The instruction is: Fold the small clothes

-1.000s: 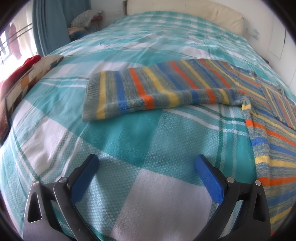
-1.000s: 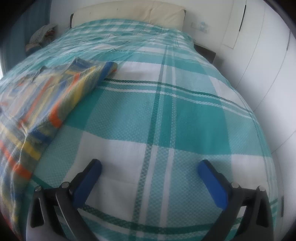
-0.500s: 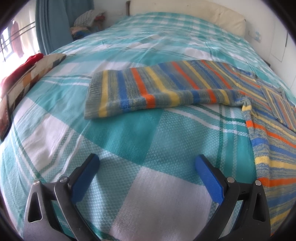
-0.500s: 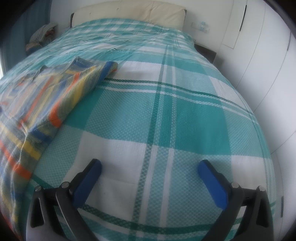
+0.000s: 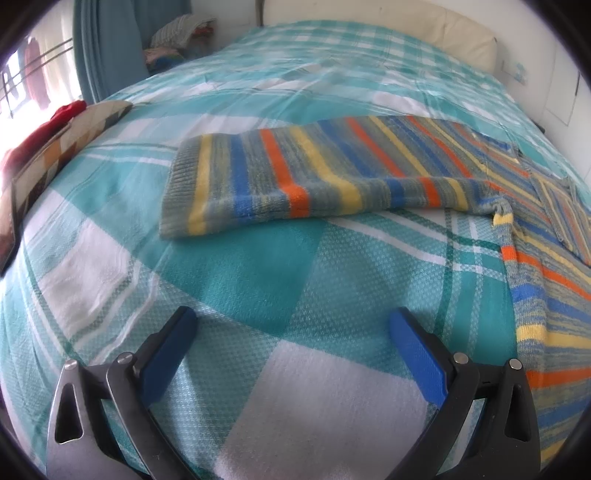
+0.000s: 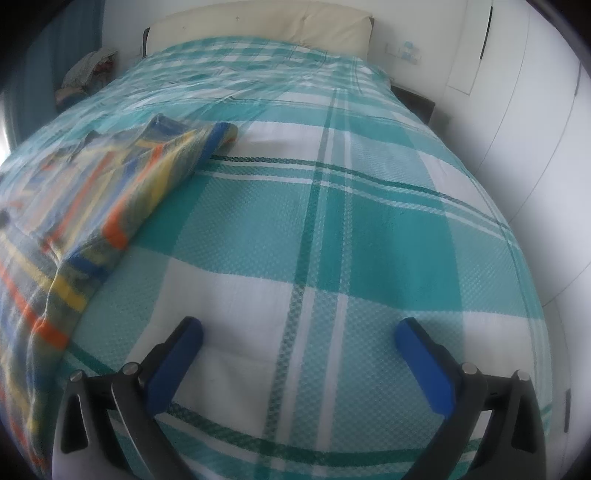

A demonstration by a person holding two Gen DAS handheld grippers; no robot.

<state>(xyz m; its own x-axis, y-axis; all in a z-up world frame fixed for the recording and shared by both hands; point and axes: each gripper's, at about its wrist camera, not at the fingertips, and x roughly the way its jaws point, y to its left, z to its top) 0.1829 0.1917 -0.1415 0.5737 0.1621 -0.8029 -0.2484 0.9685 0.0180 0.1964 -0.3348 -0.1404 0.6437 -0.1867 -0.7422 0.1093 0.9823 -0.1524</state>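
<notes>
A striped knit sweater (image 5: 332, 177) in grey, blue, orange and yellow lies on the teal plaid bedspread (image 5: 258, 280). One sleeve stretches out flat to the left, its cuff at the far left end. The body runs off to the right. My left gripper (image 5: 291, 328) is open and empty, hovering over bare bedspread in front of the sleeve. In the right wrist view the sweater (image 6: 110, 206) lies at the left, its other sleeve folded over the body. My right gripper (image 6: 299, 336) is open and empty over bare bedspread (image 6: 369, 240), to the right of the sweater.
A patchwork cushion (image 5: 62, 147) with a red cloth (image 5: 55, 118) lies at the bed's left edge. A cream headboard (image 6: 258, 26) stands at the back. White wardrobe doors (image 6: 535, 129) line the right side. A pile of clothes (image 5: 177, 40) sits beside the blue curtain.
The left gripper has drifted slightly left and forward, so the sleeve sits a little further right in view. The right gripper has hardly moved. Both stay open.
</notes>
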